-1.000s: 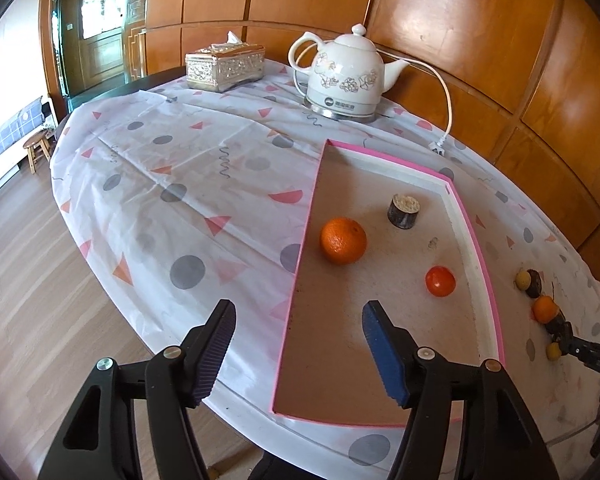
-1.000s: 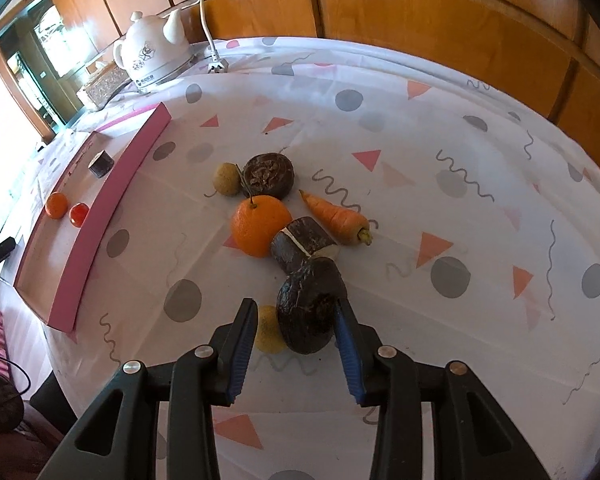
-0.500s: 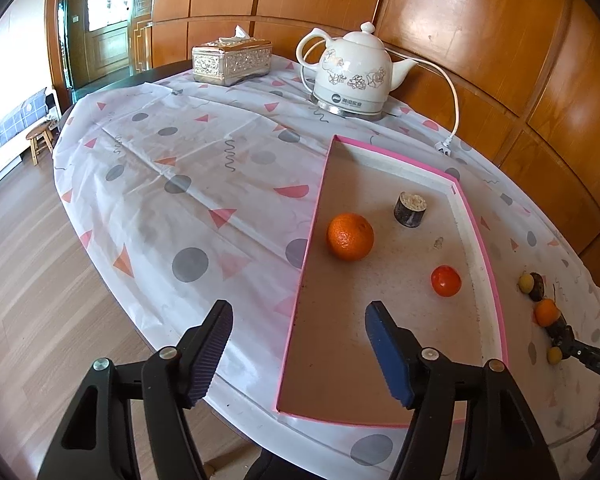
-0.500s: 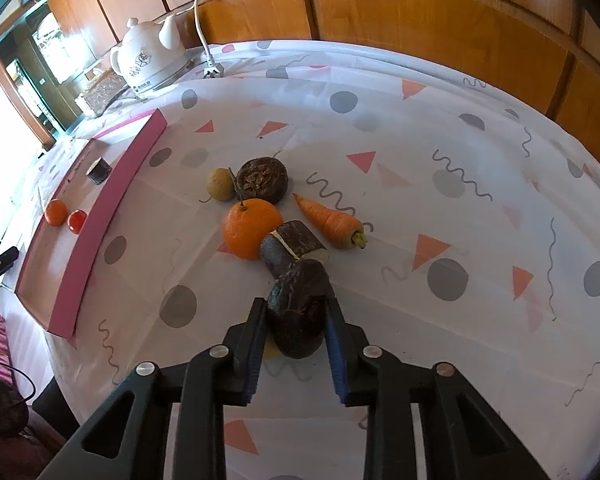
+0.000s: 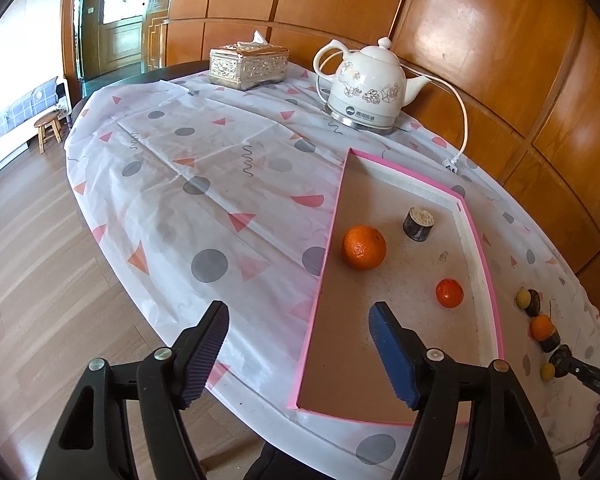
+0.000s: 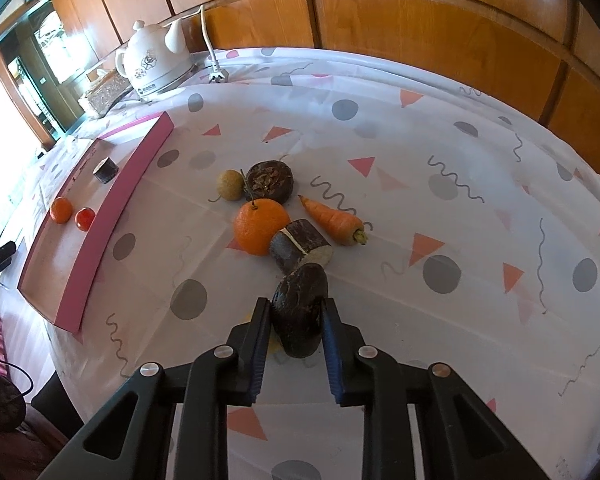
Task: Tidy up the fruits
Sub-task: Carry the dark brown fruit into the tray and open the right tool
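Note:
My right gripper point(image 6: 295, 305) is shut on a dark brown fruit piece point(image 6: 300, 292) on the dotted tablecloth, both pads pressing its sides as the jaws close the last bit. Just beyond it lie a cut dark log piece point(image 6: 300, 246), an orange point(image 6: 262, 220), a carrot point(image 6: 332, 220), a round dark piece point(image 6: 270, 182) and a small yellowish fruit point(image 6: 230, 185). The pink-rimmed tray point(image 5: 480, 240) holds an orange point(image 5: 363, 247), a small red fruit point(image 5: 449, 293) and a dark stub point(image 5: 419, 223). My left gripper point(image 5: 298, 312) hovers over the tray's near left corner, its jaws opening with nothing between them.
A white kettle point(image 5: 366, 92) with a cord and plug point(image 5: 452, 166) stands at the back, with a silver tissue box point(image 5: 248, 62) to its left. The round table's edge drops to wooden floor on the left, where a small stool point(image 5: 50, 128) stands.
The right jaws have closed in from either side until they press on the dark fruit piece. The left jaws have spread slightly wider over the tray's corner.

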`<action>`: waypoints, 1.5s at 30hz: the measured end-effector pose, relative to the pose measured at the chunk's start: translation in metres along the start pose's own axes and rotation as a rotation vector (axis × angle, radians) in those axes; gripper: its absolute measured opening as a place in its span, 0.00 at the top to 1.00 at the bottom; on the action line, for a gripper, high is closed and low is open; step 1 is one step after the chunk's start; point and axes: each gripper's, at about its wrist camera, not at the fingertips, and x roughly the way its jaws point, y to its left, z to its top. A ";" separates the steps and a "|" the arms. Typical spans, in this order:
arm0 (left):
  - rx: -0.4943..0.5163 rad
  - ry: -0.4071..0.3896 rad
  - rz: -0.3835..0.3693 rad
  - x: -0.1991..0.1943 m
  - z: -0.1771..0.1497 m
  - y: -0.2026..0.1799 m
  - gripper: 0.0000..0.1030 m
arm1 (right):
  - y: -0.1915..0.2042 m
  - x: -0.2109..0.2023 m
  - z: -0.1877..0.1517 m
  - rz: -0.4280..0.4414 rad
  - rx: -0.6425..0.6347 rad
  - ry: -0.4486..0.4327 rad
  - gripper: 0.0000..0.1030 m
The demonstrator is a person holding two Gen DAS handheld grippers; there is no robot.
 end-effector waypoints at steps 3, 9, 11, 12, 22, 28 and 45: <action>-0.008 -0.002 -0.001 -0.001 0.000 0.001 0.28 | -0.004 -0.005 0.000 -0.003 0.024 -0.010 0.78; -0.010 0.000 -0.004 0.001 0.000 0.002 0.27 | 0.002 -0.022 0.002 0.017 0.035 -0.050 0.78; -0.013 0.000 -0.004 0.001 0.000 0.002 0.27 | 0.008 -0.028 0.002 0.029 0.030 -0.065 0.78; -0.014 0.001 -0.004 0.001 0.000 0.002 0.27 | 0.012 -0.030 0.002 0.037 0.026 -0.072 0.78; -0.033 0.011 -0.004 0.004 -0.001 0.006 0.26 | 0.070 -0.036 0.008 0.131 -0.057 -0.113 0.79; -0.045 0.006 -0.006 0.004 0.001 0.009 0.26 | 0.084 -0.029 0.012 0.163 -0.053 -0.107 0.79; -0.096 0.014 0.012 0.008 0.002 0.023 0.26 | 0.204 -0.001 0.039 0.372 -0.234 -0.072 0.79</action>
